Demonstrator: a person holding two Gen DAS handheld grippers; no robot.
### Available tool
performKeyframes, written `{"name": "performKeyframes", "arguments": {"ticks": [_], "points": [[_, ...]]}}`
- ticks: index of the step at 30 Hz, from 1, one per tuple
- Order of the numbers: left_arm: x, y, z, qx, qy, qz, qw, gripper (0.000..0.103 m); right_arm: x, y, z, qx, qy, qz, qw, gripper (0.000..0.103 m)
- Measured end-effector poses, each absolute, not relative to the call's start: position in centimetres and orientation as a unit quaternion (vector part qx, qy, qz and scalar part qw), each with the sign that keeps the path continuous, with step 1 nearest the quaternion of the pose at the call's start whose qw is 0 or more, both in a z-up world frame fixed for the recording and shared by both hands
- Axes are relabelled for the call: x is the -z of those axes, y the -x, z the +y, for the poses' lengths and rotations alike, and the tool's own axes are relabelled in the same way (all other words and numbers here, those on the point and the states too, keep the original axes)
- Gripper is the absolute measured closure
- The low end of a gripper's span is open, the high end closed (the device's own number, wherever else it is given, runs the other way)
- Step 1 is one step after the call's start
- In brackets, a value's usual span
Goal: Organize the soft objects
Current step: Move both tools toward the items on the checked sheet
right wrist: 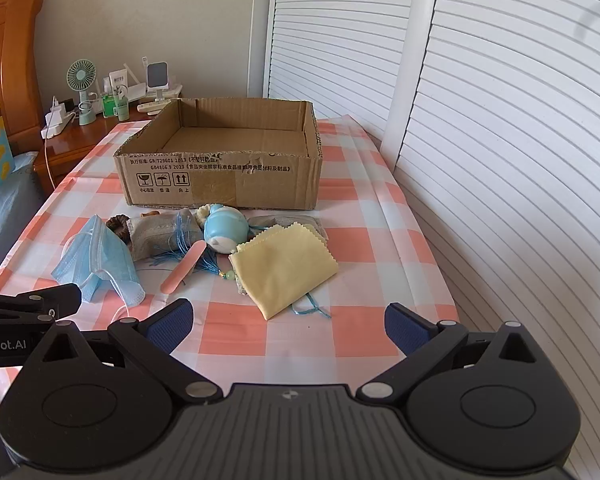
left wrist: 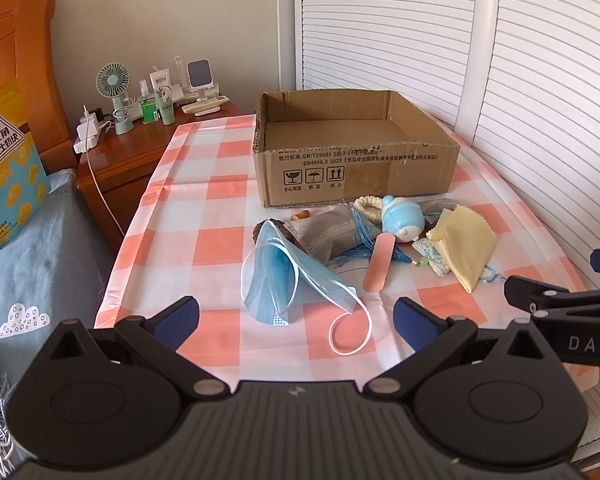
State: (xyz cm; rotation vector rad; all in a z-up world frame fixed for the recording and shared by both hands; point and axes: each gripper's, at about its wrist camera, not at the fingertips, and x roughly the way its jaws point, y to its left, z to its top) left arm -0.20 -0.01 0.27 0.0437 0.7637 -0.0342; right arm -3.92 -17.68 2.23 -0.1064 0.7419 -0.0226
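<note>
An open, empty cardboard box (left wrist: 356, 156) (right wrist: 220, 168) stands on the checked tablecloth (left wrist: 204, 216) (right wrist: 360, 240). In front of it lies a pile: a blue face mask (left wrist: 284, 276) (right wrist: 100, 260), a grey pouch (left wrist: 332, 228) (right wrist: 156, 232), a light-blue round toy (left wrist: 402, 220) (right wrist: 224, 228), a pink plaster strip (left wrist: 378, 258) (right wrist: 182, 266) and a yellow cloth (left wrist: 466, 244) (right wrist: 284, 268). My left gripper (left wrist: 296, 320) is open and empty just before the mask. My right gripper (right wrist: 288, 326) is open and empty just before the yellow cloth.
A wooden nightstand (left wrist: 116, 152) with a small fan (left wrist: 114, 88), bottles and chargers stands at the back left. A bed (left wrist: 28, 240) lies left of the table. White slatted doors (right wrist: 500, 120) run along the right. The right gripper's body shows at the right edge of the left wrist view (left wrist: 568, 312).
</note>
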Motion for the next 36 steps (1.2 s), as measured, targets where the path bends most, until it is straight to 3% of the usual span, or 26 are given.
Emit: {"name": "performKeyframes", "arguments": {"ticks": [36], "points": [[-0.49, 0.48, -0.16, 0.022, -0.017, 0.371, 0.928, 0.000, -2.36, 4.08, -17.69, 0.011, 0.054, 0.361, 0.931, 0.000]]}}
